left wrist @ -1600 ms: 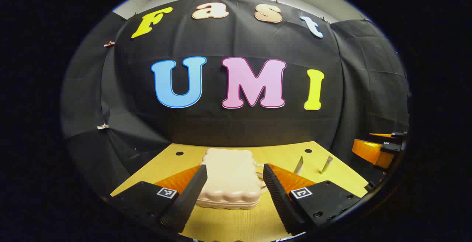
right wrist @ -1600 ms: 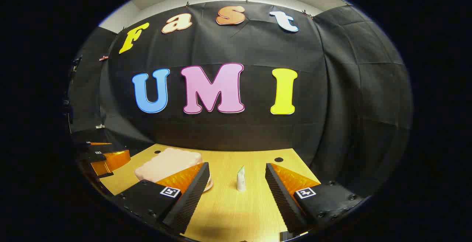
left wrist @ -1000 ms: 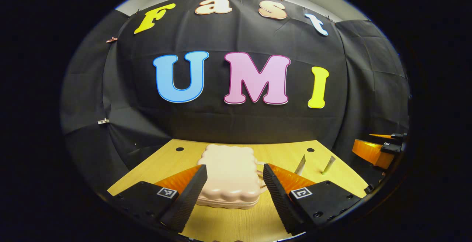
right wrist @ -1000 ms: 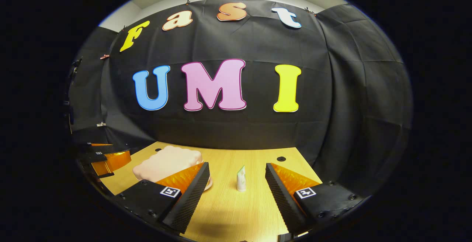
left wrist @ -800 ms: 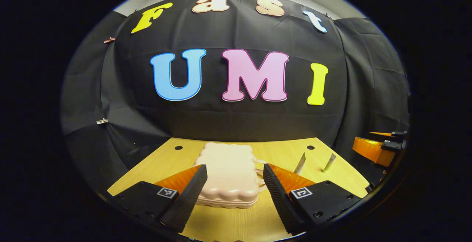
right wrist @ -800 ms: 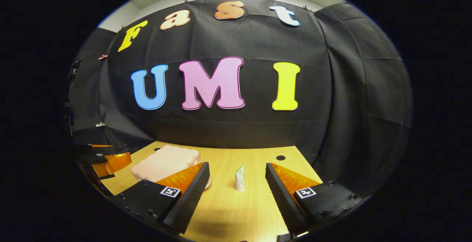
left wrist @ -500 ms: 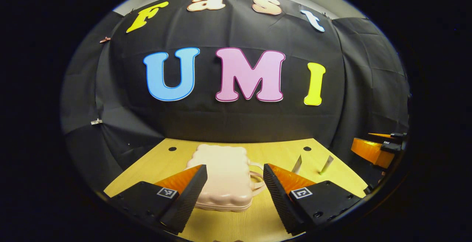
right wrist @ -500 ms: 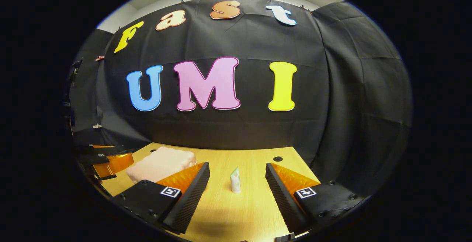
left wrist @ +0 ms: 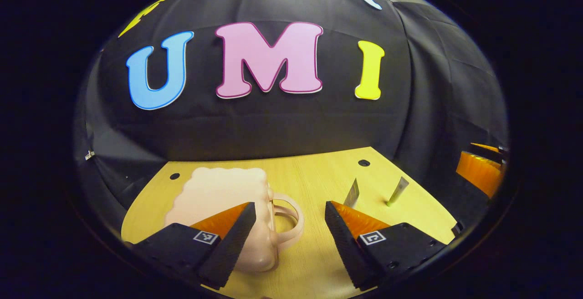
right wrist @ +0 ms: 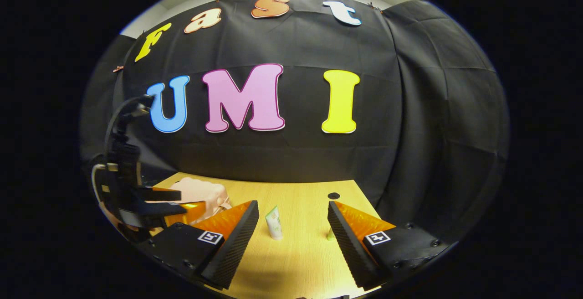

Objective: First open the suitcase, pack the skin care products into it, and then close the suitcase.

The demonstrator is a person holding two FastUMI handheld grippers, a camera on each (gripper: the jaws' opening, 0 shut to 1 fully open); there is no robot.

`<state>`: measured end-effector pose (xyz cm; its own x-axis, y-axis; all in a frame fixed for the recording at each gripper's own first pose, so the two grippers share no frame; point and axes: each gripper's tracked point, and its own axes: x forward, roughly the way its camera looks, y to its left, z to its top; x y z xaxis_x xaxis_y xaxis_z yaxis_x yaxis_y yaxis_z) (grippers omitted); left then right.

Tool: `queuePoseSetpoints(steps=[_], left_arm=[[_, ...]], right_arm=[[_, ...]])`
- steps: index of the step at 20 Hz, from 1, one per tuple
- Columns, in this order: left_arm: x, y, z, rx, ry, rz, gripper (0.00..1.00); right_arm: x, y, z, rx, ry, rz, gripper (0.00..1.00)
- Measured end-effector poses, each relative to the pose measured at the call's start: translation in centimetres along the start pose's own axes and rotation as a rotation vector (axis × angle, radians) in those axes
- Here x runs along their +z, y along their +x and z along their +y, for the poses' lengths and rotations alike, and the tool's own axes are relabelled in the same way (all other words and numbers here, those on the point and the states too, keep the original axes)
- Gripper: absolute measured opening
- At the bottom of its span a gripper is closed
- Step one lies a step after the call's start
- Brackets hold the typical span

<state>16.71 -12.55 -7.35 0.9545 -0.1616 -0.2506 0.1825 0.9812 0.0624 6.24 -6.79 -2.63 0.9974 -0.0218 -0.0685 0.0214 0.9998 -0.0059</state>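
The wooden desk (left wrist: pixel 314 171) spreads below the black cloth wall (left wrist: pixel 273 116). On it, at about 8 o'clock in the left gripper view, lies the pale pink suitcase (left wrist: pixel 218 194), closed and flat, its loop handle (left wrist: pixel 291 219) pointing toward 3 o'clock. The left gripper (left wrist: pixel 289 235) hangs released, fingers spread wide, with the handle between them but touching neither; its left finger stands in front of the case's near corner. The right gripper (right wrist: pixel 292 237) is likewise released, spread above bare desk. Two skin care tubes (left wrist: pixel 351 194) (left wrist: pixel 397 190) stand upright at 4 o'clock in the left gripper view, well apart from the suitcase. In the right gripper view one tube (right wrist: pixel 273 222) stands between the fingers, untouched.
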Motion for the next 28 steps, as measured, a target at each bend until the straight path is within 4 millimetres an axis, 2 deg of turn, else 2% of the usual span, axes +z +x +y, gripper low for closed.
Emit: queuePoseSetpoints(steps=[2, 6, 9, 12, 14, 15, 16, 17, 18, 20, 24, 26, 28], left_arm=[[-1.6, 3.4, -1.0, -0.007, 0.023, 0.05, 0.95], [-4.7, 8.8, -2.2, 0.007, 0.076, 0.147, 0.94], [-7.0, 11.3, -2.3, 0.041, 0.079, 0.229, 0.85], [-8.9, 13.1, -1.7, 0.093, 0.08, 0.284, 0.82], [-9.6, 14.0, -1.0, 0.134, 0.085, 0.306, 0.63], [-10.2, 14.3, -0.6, 0.152, 0.082, 0.323, 0.5], [-10.5, 14.2, 0.0, 0.163, 0.074, 0.347, 0.43], [-10.3, 13.9, -0.2, 0.154, 0.05, 0.356, 0.27], [-9.8, 13.9, -0.5, 0.131, 0.033, 0.343, 0.22], [-7.5, 13.1, -0.4, 0.122, 0.042, 0.296, 0.16], [-2.2, 9.5, 0.8, 0.055, -0.097, 0.272, 0.12], [1.7, 7.3, 3.1, 0.046, -0.122, 0.227, 0.12], [6.4, 4.7, 6.9, 0.067, -0.106, 0.162, 0.12]], right_arm=[[-1.3, 0.2, -0.6, 0.003, 0.007, 0.031, 0.97], [-3.6, 0.5, -1.5, 0.01, 0.02, 0.106, 0.97], [-3.7, 0.6, -2.5, 0.003, 0.024, 0.114, 0.97], [-3.8, 1.1, -2.9, -0.001, 0.036, 0.123, 0.96], [-3.8, 1.4, -3.0, -0.002, 0.038, 0.127, 0.96], [-3.8, 1.5, -2.9, -0.001, 0.042, 0.127, 0.96], [-3.7, 1.5, -2.8, 0.003, 0.047, 0.128, 0.96], [-3.7, 1.6, -2.6, 0.01, 0.048, 0.132, 0.96], [-3.8, 1.7, -2.3, 0.018, 0.046, 0.135, 0.96], [-3.9, 1.7, -1.8, 0.033, 0.038, 0.141, 0.96], [-3.7, 2.2, -0.1, 0.058, 0.036, 0.143, 0.96], [-3.4, 2.4, 0.9, 0.065, 0.043, 0.138, 0.96], [-2.9, 2.5, 2.0, 0.071, 0.044, 0.126, 0.96]])
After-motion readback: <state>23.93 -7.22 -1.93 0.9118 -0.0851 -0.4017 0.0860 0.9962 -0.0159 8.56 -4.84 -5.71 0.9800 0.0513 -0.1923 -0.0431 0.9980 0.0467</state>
